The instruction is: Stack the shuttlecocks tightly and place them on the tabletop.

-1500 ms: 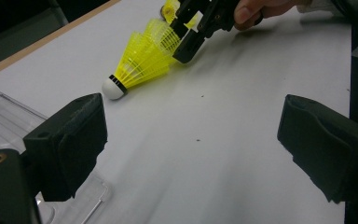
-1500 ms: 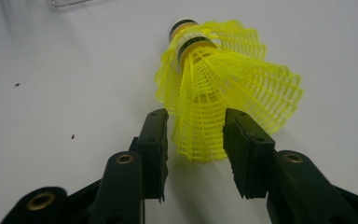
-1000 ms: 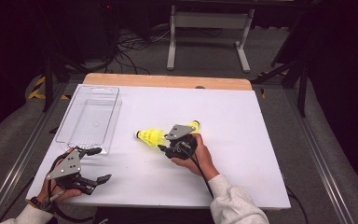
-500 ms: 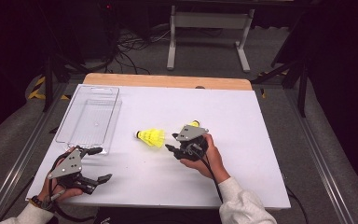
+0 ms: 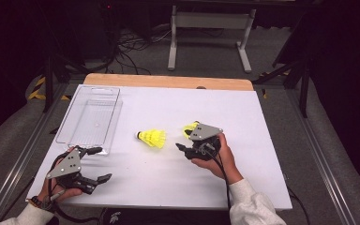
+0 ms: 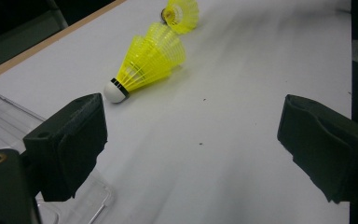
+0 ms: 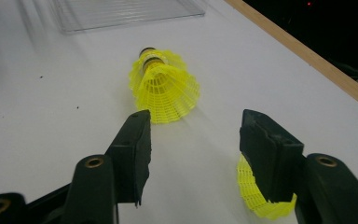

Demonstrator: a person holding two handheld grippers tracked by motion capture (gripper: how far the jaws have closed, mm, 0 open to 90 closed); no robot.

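Yellow mesh marks both shuttlecocks on the white table (image 5: 272, 140). Take the clear tray (image 5: 90, 120) at the table's far left as your landmark. The first shuttlecock (image 5: 153, 138) lies on its side to the right of the tray, cork end toward it, apart from both claws. The second shuttlecock (image 5: 189, 128) lies farther from the tray, just beside your right claw (image 5: 183, 149).

Your right claw has just been opening, and its jaws stand apart with bare table between them. In the right gripper view the first shuttlecock (image 7: 164, 87) lies ahead of the jaw tips, skirt toward you, and the second one's skirt (image 7: 256, 193) pokes out beside the right-hand jaw; whether they touch I cannot quite tell.

Your left claw (image 5: 96, 164) rests near the tray's near corner, jaws wide and holding nothing. Its own view shows the tray (image 6: 0, 126) by the left-hand jaw and both shuttlecocks beyond.
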